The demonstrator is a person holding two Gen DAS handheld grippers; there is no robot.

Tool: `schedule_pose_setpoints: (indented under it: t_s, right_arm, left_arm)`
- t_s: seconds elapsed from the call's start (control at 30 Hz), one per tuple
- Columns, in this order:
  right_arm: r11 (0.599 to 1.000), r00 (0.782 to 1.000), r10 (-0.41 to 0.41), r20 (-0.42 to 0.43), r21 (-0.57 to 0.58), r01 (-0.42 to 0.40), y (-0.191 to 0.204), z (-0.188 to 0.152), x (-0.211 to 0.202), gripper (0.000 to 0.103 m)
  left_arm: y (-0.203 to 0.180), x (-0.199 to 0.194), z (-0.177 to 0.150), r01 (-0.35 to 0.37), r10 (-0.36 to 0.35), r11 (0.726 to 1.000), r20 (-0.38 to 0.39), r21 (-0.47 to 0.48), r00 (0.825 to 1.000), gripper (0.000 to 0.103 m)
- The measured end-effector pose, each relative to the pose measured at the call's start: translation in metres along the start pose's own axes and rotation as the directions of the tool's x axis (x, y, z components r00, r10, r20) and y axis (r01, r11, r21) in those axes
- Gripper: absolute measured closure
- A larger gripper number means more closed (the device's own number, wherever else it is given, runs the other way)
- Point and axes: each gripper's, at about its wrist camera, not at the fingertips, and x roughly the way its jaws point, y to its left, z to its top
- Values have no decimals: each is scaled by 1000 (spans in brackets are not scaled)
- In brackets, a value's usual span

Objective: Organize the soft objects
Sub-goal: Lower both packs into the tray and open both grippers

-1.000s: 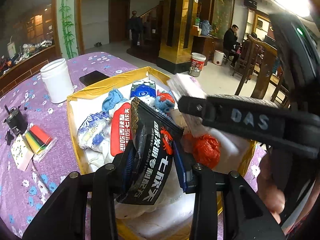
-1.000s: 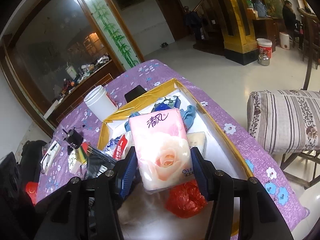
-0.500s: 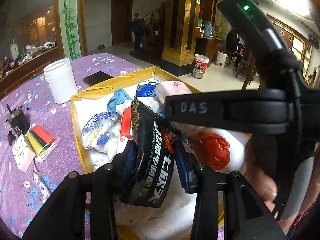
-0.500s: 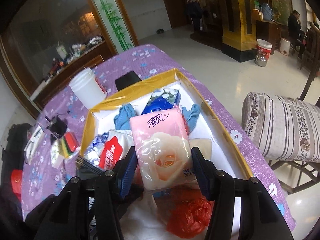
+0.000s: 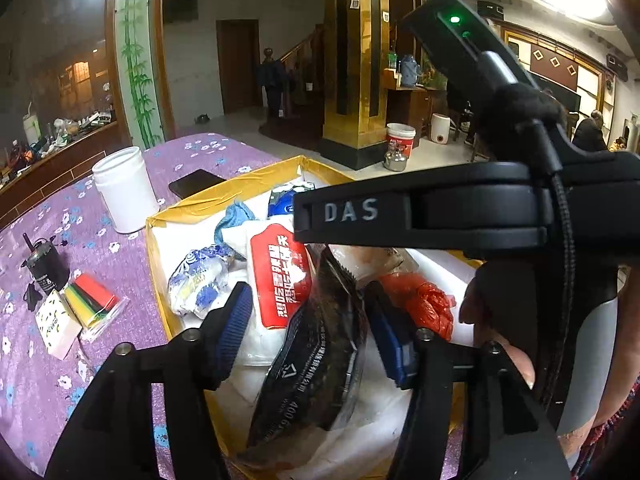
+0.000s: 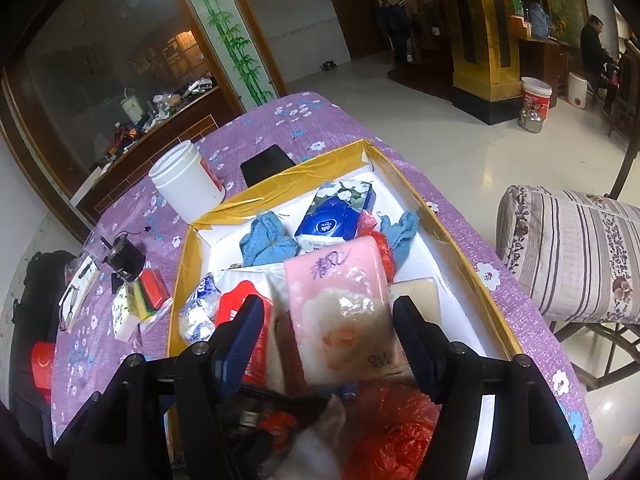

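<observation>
A yellow-rimmed box [image 5: 188, 212] with a white inside holds several soft packs. My left gripper [image 5: 312, 328] hangs over its near end with jaws opening. A black printed packet [image 5: 316, 352] lies tilted between the blue pads [image 5: 236, 320], and neither pad presses on it. My right gripper [image 6: 328, 334] is over the same box [image 6: 460, 248], jaws also opening. A pink rose tissue pack [image 6: 344, 312] leans between its pads, with a gap on the left side. A red-and-white pack [image 5: 280, 276], blue cloths [image 6: 268, 240], a blue tissue pack [image 6: 336, 216] and a red plastic bag [image 5: 420, 304] lie inside.
On the purple flowered cloth left of the box stand a white jar [image 5: 124, 192], a black phone [image 5: 196, 182], a small black device [image 5: 44, 268] and a pack of coloured sponges [image 5: 92, 296]. A striped cushioned chair [image 6: 572, 256] stands right of the table. A hand [image 5: 504, 344] grips the other tool.
Both pairs of jaws have widened. The black packet has dropped from the left pads and tipped down into the box. The pink pack has sagged and tilted between the right pads.
</observation>
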Motion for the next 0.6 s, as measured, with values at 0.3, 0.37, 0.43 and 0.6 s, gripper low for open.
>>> schedule_pose_setpoints:
  t_s: [0.3, 0.37, 0.43, 0.6]
  right_arm:
    - [1000, 996, 13, 89, 27, -16, -7, 0, -38, 27]
    - [999, 995, 16, 99, 29, -19, -8, -1, -44, 27]
    - [999, 993, 20, 115, 35, -24, -8, -4, -54, 27]
    - [999, 991, 27, 135, 40, -33, -5, -10, -70, 27]
  left_arm:
    - [8, -5, 2, -1, 2, 999, 29, -33, 1000, 32]
    - [8, -5, 2, 5, -4, 999, 27, -40, 1000, 32]
    - [8, -7, 3, 2, -1, 999, 28, -39, 1000, 32]
    - [4, -20, 4, 9, -8, 1000, 28, -27, 1000, 32]
